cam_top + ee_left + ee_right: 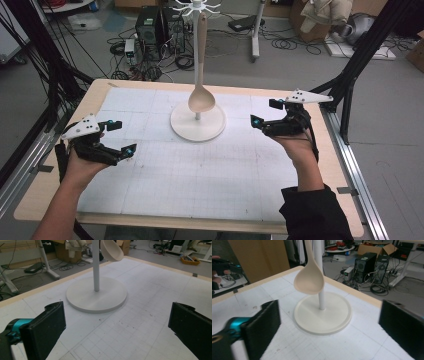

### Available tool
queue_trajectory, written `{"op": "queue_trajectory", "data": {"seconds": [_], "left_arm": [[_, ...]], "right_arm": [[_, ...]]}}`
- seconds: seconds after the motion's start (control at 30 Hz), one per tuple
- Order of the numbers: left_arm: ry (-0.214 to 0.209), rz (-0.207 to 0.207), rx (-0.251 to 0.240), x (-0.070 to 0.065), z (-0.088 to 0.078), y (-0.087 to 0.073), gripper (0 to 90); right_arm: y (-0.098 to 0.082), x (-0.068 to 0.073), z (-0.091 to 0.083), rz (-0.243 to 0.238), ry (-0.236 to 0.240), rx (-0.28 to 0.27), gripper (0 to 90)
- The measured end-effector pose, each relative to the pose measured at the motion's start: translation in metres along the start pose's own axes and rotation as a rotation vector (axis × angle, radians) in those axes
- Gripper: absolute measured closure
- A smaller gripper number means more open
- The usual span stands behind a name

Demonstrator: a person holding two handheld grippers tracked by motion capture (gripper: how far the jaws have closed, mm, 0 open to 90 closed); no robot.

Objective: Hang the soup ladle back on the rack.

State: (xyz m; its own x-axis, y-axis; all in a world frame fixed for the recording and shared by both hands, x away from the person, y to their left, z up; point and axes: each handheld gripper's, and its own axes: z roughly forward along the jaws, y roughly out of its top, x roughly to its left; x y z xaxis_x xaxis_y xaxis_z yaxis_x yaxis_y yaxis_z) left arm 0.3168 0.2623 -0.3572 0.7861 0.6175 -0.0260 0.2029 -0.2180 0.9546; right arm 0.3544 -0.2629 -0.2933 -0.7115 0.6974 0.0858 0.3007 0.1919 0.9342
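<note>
A wooden ladle (pixel 201 97) hangs bowl-down from the white hook stand (pixel 198 122) at the far centre of the gridded table (pixel 200 170). The left gripper (pixel 117 138) and right gripper (pixel 264 111) flank the stand, well apart from it, jaws spread and empty. No handling appears begun; no containers are present.

Grey floor (pixel 300 65) across the upper frame, littered with black cables (pixel 287 44). Two black computer towers (pixel 160 25) at top centre-left, a small white box (pixel 130 47) just beside them. White stand leg (pixel 256 30) at top centre-right. Cardboard boxes (pixel 315 20) upper right, pale cloth on top. Black frame struts (pixel 365 45) along the right edge, more at upper left. Wooden-edged desk (pixel 95 100) with white gridded mat (pixel 200 170) fills the lower frame.
</note>
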Motion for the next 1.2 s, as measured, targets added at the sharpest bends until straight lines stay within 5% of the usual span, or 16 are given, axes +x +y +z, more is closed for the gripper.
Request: {"op": "queue_trajectory", "data": {"seconds": [0.6, 1.2], "left_arm": [[0.000, -0.018, 0.004, 0.005, 0.003, -0.007, 1.7], [-0.002, -0.024, 0.006, 0.010, 0.007, -0.011, 1.7]], "right_arm": [[-0.046, -0.001, 0.000, 0.059, -0.006, 0.026, 0.5], [-0.053, -0.002, 0.008, 0.068, -0.022, 0.059, 0.5]]}}
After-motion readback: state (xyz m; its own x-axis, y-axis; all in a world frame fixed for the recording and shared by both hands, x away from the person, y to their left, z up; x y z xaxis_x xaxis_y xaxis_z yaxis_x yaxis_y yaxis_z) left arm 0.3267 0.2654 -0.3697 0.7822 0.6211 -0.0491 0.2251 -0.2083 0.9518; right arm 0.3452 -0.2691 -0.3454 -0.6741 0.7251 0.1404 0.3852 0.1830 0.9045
